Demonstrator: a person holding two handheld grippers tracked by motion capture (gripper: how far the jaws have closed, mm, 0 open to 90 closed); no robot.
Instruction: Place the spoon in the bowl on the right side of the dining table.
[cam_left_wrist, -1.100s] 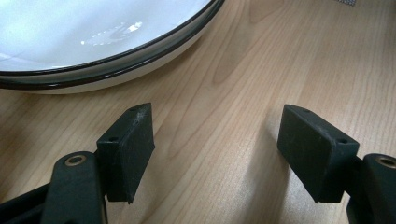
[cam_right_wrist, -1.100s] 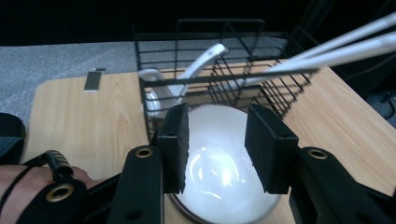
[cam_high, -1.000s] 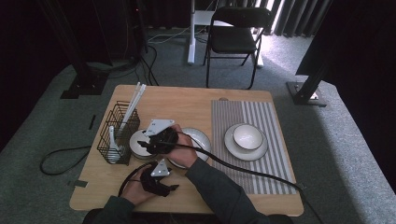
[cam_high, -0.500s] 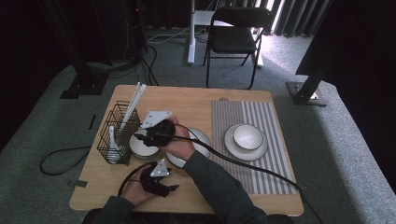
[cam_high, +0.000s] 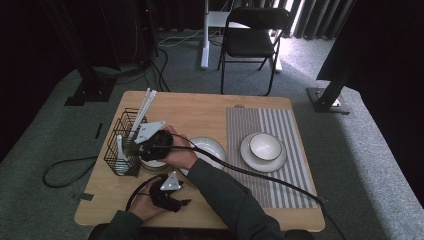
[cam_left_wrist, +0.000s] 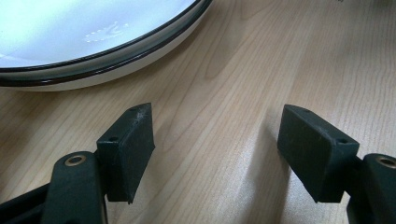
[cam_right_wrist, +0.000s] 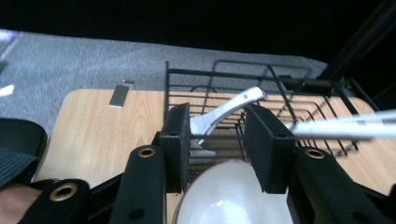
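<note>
From the high view, the right tool (cam_high: 134, 145) reaches across the bench (cam_high: 200, 112) to the black wire basket (cam_high: 116, 150) at its left side, above a small white bowl (cam_high: 152, 164) that sits just beside the basket. A white plate (cam_high: 212, 149) lies next to that bowl, and a second bowl on a plate (cam_high: 264, 150) rests on the striped mat (cam_high: 270, 125). White sticks (cam_high: 142, 107) lean out of the basket. The left tool (cam_high: 181, 202) lies low near the bench's front edge.

The left gripper view adds what the high view hides: the left tool (cam_left_wrist: 217, 154) is released, its jaws wide apart over bare wood, with the plate's dark-rimmed edge (cam_left_wrist: 107, 65) just ahead.

The right gripper view shows the right tool (cam_right_wrist: 219, 147) with jaws partly closed and nothing pressed between them. The small bowl (cam_right_wrist: 224, 196) sits right beneath them, and beyond them a pale spoon (cam_right_wrist: 229, 109) leans inside the basket (cam_right_wrist: 289, 86).
</note>
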